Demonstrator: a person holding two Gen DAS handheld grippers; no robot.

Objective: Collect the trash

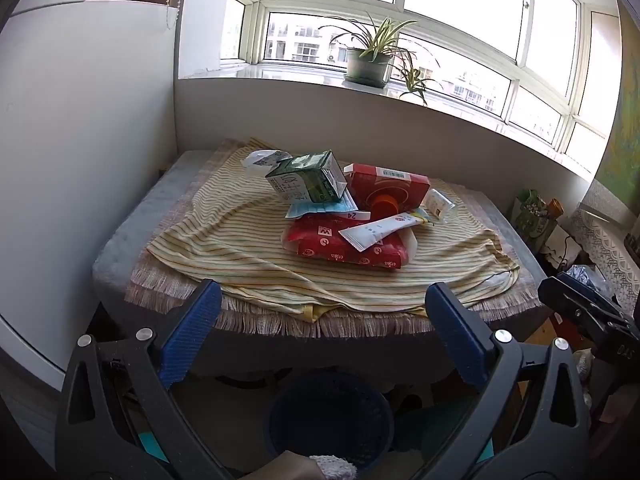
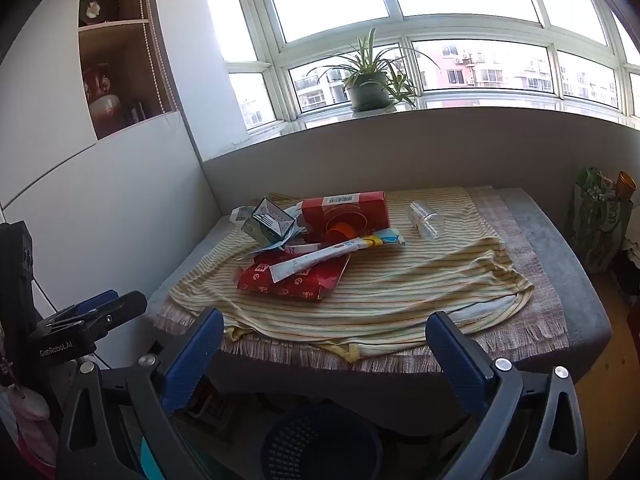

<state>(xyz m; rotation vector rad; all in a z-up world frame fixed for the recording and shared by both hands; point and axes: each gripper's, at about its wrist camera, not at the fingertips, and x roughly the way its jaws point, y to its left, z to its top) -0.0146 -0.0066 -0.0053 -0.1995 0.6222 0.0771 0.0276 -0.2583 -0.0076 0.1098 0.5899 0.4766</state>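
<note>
Ahead and above both spread, empty tongs (image 1: 322, 328) (image 2: 324, 354): trash heap on striped cloth (image 1: 248, 256), white tube (image 2: 316, 258) lying crosswise, nearer right tongs; blue bin (image 1: 332, 420) directly below.

home | bay window (image 2: 440, 28) | potted plant (image 2: 370, 88) | wall shelves (image 2: 116, 60)

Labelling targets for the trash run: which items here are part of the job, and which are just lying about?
Job items:
- green milk carton
- red box
- red wrapper
- white tube
- clear plastic cup
- blue bin

Just lying about:
- striped cloth
- potted plant
- green bag
</note>
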